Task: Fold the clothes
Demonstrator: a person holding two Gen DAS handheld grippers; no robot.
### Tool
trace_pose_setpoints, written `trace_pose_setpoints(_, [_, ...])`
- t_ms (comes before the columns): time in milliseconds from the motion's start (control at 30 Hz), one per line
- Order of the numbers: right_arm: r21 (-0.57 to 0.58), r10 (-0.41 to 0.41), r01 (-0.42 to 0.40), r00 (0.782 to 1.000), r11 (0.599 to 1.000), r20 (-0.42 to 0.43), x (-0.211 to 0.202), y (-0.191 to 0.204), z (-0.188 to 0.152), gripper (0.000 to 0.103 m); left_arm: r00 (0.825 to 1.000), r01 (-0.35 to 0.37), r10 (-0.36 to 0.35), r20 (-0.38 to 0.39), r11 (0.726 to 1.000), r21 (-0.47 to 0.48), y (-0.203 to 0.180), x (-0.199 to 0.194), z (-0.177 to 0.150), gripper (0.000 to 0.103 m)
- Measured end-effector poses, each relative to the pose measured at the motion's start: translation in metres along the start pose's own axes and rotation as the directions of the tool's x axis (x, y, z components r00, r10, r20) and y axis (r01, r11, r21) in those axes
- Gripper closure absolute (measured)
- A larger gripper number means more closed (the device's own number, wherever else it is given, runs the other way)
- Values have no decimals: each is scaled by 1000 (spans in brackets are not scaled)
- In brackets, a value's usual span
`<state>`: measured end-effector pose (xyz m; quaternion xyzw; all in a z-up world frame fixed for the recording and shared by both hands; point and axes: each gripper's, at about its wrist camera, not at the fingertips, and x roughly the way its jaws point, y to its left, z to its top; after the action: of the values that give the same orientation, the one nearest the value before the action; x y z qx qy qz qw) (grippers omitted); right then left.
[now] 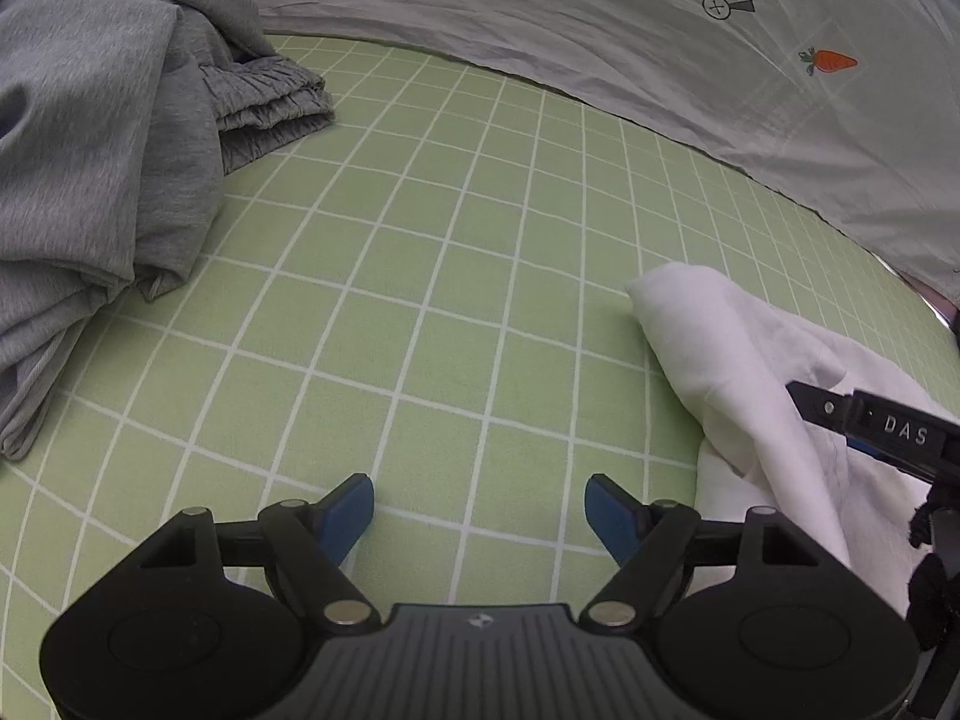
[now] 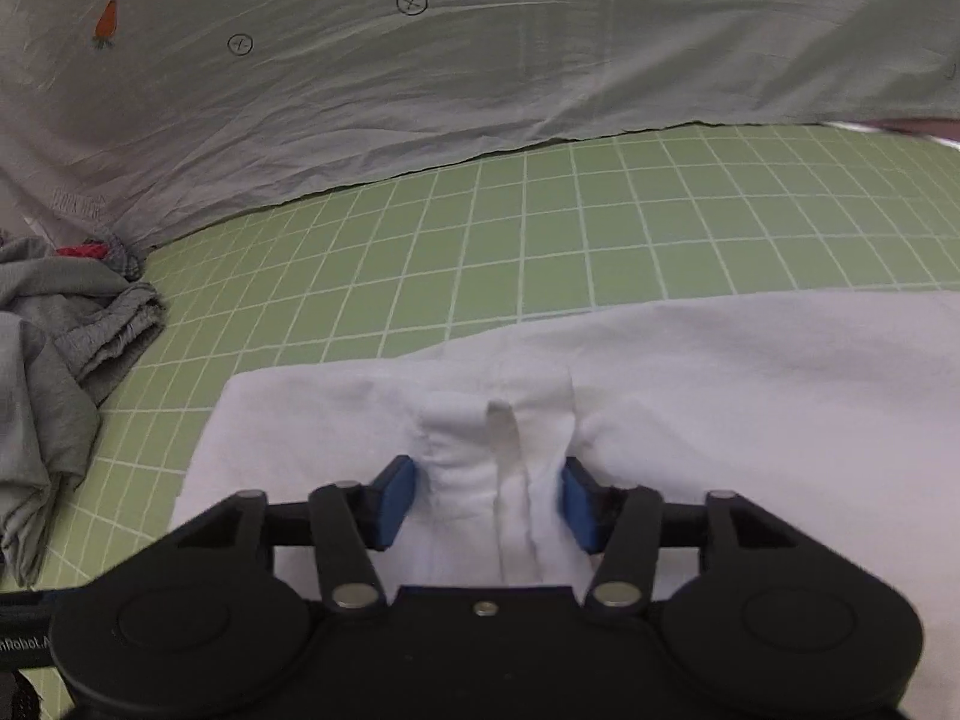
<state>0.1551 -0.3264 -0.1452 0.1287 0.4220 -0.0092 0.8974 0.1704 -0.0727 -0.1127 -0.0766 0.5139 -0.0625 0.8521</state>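
Left gripper point(image 1: 480, 516) stands wide open over bare green checked sheet point(image 1: 420, 300), holding nothing; its blue pads are well clear of any cloth. Far left of it lies a heap of grey garments point(image 1: 90, 180), crumpled and unfolded, one with a gathered waistband facing the open sheet. Beyond, along the far edge, runs a pale grey cover point(image 1: 540, 18) printed with carrots.

To the right lies the white garment point(image 1: 732, 372), the item in hand. It rests on the sheet near the person, partly spread, one rolled edge pointing toward the far side. Right gripper point(image 2: 489, 498) is half closed around a bunched ridge of this white fabric; the pads point(image 2: 396, 498) sit against the gather on both sides, and the cloth puckers between them. Whether the pinch is firm cannot be confirmed.

Assessment: the step appears to be securing a first corner or hem. To do it well, the right grip should take both layers fully, not a loose wrinkle. The left gripper should come across to a matching edge of the white garment, level with the right, so the cloth lifts evenly. Risk: a shallow pinch slipping on lift.
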Motion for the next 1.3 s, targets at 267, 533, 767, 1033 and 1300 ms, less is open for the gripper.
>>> trace_pose_setpoints(267, [27, -27, 23, 987, 999, 160, -50, -21, 23, 98, 1000, 0, -1, 16, 1000, 10, -3, 2, 9, 25])
trace_pose_setpoints(533, [28, -304, 303, 952, 953, 44, -37, -57, 23, 77, 1000, 5, -6, 17, 1000, 31, -8, -1, 6, 25])
trace_pose_setpoints(767, [148, -251, 248, 968, 957, 1, -71, -74, -19, 58, 1000, 23, -24, 20, 998, 51, -18, -7, 0, 24])
trace_pose_setpoints(1033, [140, -217, 226, 973, 964, -73, -98, -65, -75, 45, 998, 47, -51, 33, 993, 111, -35, -30, -24, 24])
trace_pose_setpoints(1300, [68, -139, 140, 990, 988, -11, -121, -57, -98, 84, 996, 66, -74, 50, 988, 140, -44, -64, -61, 24])
